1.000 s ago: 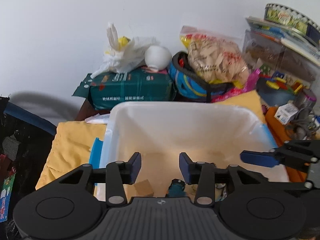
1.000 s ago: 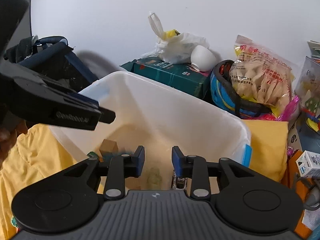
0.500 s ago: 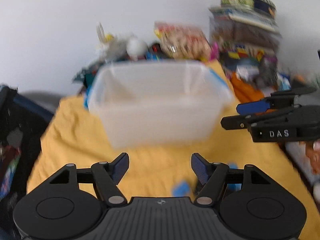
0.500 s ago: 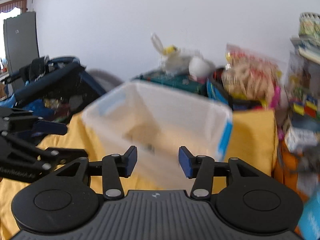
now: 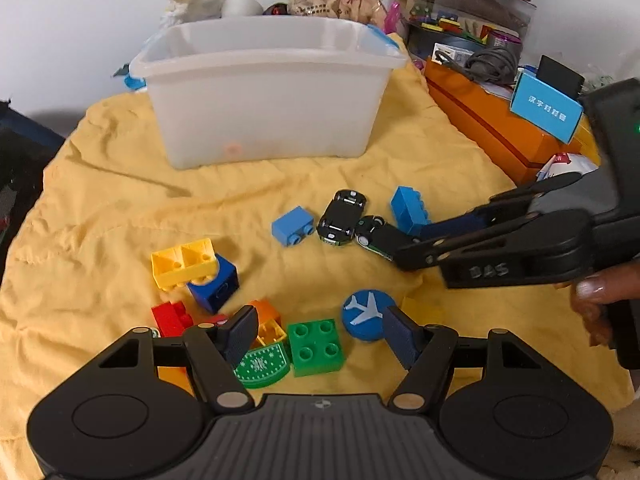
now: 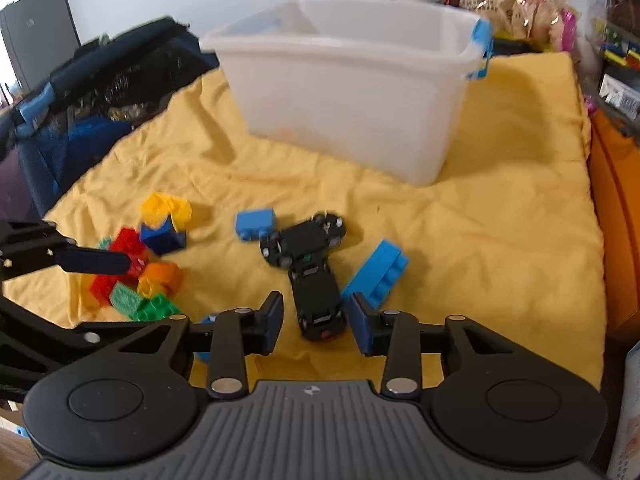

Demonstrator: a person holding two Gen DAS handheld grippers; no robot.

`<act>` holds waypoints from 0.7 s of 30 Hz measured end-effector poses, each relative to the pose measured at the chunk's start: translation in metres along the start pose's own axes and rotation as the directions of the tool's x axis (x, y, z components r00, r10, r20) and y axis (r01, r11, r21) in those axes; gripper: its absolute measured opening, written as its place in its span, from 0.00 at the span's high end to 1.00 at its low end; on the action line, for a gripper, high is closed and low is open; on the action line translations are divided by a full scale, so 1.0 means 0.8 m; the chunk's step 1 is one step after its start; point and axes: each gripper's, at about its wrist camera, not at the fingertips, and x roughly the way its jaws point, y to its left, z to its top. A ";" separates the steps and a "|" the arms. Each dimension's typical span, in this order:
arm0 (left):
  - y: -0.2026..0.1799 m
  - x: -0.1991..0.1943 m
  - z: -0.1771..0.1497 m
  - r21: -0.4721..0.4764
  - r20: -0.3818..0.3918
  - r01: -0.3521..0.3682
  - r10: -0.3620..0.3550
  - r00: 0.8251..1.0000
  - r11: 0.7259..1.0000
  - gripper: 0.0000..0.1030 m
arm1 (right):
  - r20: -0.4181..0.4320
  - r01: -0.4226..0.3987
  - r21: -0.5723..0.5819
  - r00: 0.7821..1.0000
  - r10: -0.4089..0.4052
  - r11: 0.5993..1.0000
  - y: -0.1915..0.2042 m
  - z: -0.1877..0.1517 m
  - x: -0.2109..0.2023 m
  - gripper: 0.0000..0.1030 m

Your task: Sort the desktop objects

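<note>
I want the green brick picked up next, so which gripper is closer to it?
Left. The left gripper hangs open right over the green brick; the right gripper straddles a toy car.

Bright, even daylight fills both my views. My left view is sharp; the translucent white plastic bin [image 5: 264, 92] throws a soft shadow toward seven o'clock on the wrinkled yellow cloth [image 5: 100, 208]. My right view is smeared by motion, the piled coloured plastic bricks [image 6: 140, 256] at nine o'clock blurred. Fisheye bending curves every edge, corners vignetted black.
</note>
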 end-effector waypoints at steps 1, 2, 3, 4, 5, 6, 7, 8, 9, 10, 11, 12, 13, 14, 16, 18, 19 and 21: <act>0.001 -0.002 0.001 0.002 0.008 0.002 -0.002 1.000 1.000 0.30 | -0.010 0.001 0.004 1.000 0.000 1.000 0.000 -0.001 0.005 0.63; 0.001 -0.002 0.003 0.000 0.011 0.008 -0.008 1.000 1.000 0.30 | -0.015 0.003 0.005 1.000 -0.003 1.000 0.000 -0.004 0.008 0.63; 0.001 -0.002 0.005 -0.001 0.013 0.012 -0.012 1.000 1.000 0.30 | -0.017 0.013 0.002 1.000 -0.013 1.000 0.000 -0.005 0.011 0.63; 0.002 -0.001 0.008 0.001 0.014 0.014 -0.014 1.000 1.000 0.30 | -0.016 0.029 -0.001 0.999 -0.029 1.000 -0.001 -0.006 0.014 0.63; 0.001 0.001 0.011 0.008 0.016 0.016 -0.016 1.000 1.000 0.30 | -0.018 0.041 0.002 0.999 -0.041 0.999 -0.002 -0.007 0.018 0.63; -0.001 0.003 0.015 0.019 0.021 0.016 -0.016 1.000 1.000 0.30 | -0.023 0.044 0.021 0.999 -0.044 0.999 -0.006 -0.004 0.023 0.63; -0.003 0.005 0.020 0.032 0.027 0.017 -0.017 0.999 0.999 0.30 | -0.024 0.033 0.052 0.999 -0.032 0.998 -0.014 -0.004 0.025 0.63; -0.005 0.008 0.025 0.045 0.030 0.021 -0.022 0.999 0.999 0.30 | -0.024 0.016 0.082 1.000 -0.014 0.996 -0.021 -0.003 0.028 0.63; -0.007 0.013 0.031 0.064 0.029 0.028 -0.030 0.999 0.998 0.30 | -0.026 0.006 0.103 1.000 -0.004 0.995 -0.026 -0.002 0.031 0.64; -0.010 0.017 0.036 0.083 0.028 0.032 -0.034 0.999 0.996 0.30 | -0.024 0.006 0.098 1.000 -0.004 0.995 -0.027 -0.001 0.033 0.65; -0.012 0.022 0.042 0.104 0.027 0.030 -0.033 0.999 0.994 0.30 | -0.020 0.011 0.073 1.000 -0.010 0.997 -0.024 -0.001 0.034 0.64; -0.015 0.027 0.049 0.123 0.028 0.030 -0.033 0.999 0.992 0.33 | -0.012 0.020 0.032 1.000 -0.019 0.999 -0.019 0.000 0.033 0.64; -0.016 0.033 0.055 0.145 0.028 0.029 -0.033 0.999 0.989 0.34 | -0.008 0.027 -0.016 1.000 -0.027 1.000 -0.014 0.001 0.031 0.64; -0.017 0.038 0.060 0.156 0.024 0.029 -0.033 0.999 0.987 0.34 | 0.001 0.030 -0.069 1.000 -0.030 0.997 -0.007 0.001 0.029 0.64; -0.014 0.045 0.071 0.157 0.002 0.051 -0.052 0.999 0.986 0.34 | 0.039 0.070 -0.166 0.997 -0.065 0.984 0.007 0.001 0.023 0.62; -0.010 0.043 0.077 0.150 0.001 0.088 -0.090 0.996 0.985 0.34 | 0.058 0.076 -0.229 0.996 -0.064 0.970 0.011 0.000 0.021 0.63; -0.008 0.040 0.078 0.156 0.005 0.096 -0.098 0.995 0.983 0.34 | 0.061 0.067 -0.242 0.997 -0.054 0.968 0.011 0.000 0.020 0.63; -0.007 0.038 0.078 0.188 0.005 0.105 -0.108 0.994 0.977 0.34 | 0.058 0.024 -0.254 0.998 -0.009 0.967 0.010 0.000 0.020 0.66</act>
